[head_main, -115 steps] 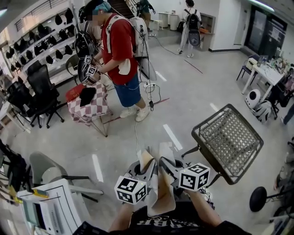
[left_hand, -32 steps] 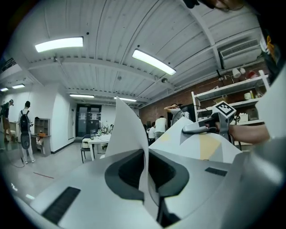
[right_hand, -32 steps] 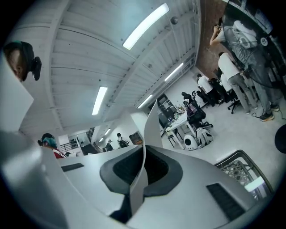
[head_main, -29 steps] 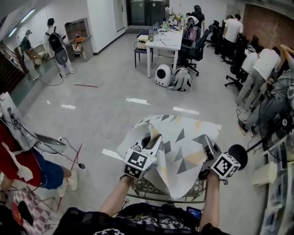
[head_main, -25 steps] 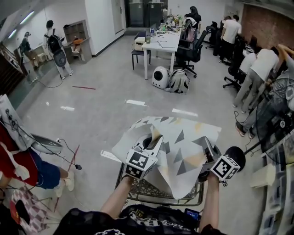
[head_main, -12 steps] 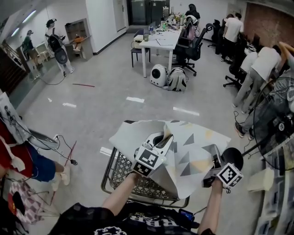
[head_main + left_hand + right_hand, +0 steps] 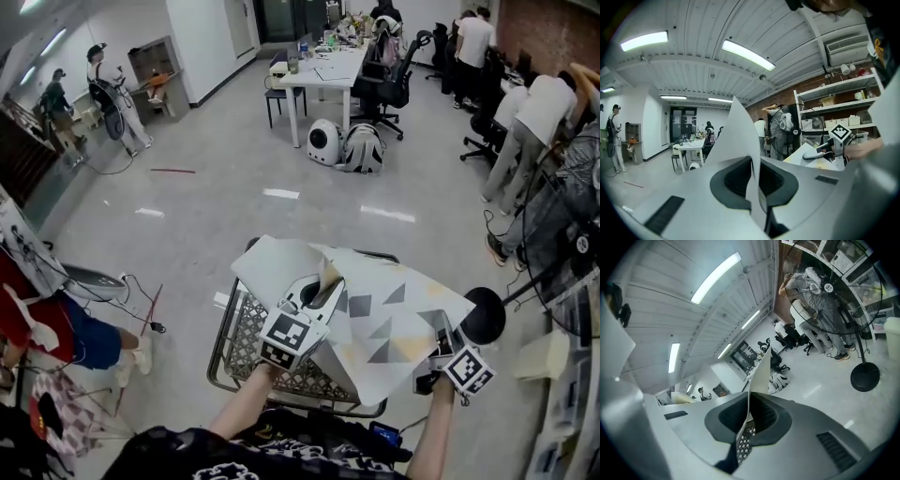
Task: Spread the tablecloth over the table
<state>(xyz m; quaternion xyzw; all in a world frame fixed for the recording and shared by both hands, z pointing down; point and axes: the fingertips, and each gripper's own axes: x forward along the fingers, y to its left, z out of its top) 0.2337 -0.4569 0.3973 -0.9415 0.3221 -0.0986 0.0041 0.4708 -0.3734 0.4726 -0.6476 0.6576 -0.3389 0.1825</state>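
The tablecloth (image 7: 394, 323), white with grey and yellow triangles, hangs over the metal mesh table (image 7: 239, 328). It covers the table's right part and leaves the left mesh bare. My left gripper (image 7: 328, 281) is shut on the cloth's near left edge, above the table's middle. My right gripper (image 7: 439, 326) is shut on the near right edge, at the table's right side. In the left gripper view the cloth (image 7: 736, 136) rises from my shut left gripper (image 7: 754, 185), with the right gripper (image 7: 820, 152) beyond. In the right gripper view the cloth (image 7: 761, 373) stands pinched in my right gripper (image 7: 747, 423).
The round black base (image 7: 485, 316) of a stand fan (image 7: 567, 234) sits just right of the table. A person in red (image 7: 37, 319) stands at the left by a checkered table (image 7: 56, 412). Far back are a white desk (image 7: 323, 70), bags and several people.
Both grippers have carried the cloth sideways over the mesh table, and the right one has sunk. The cloth now hangs lower and flatter, with more of the table's left mesh showing.
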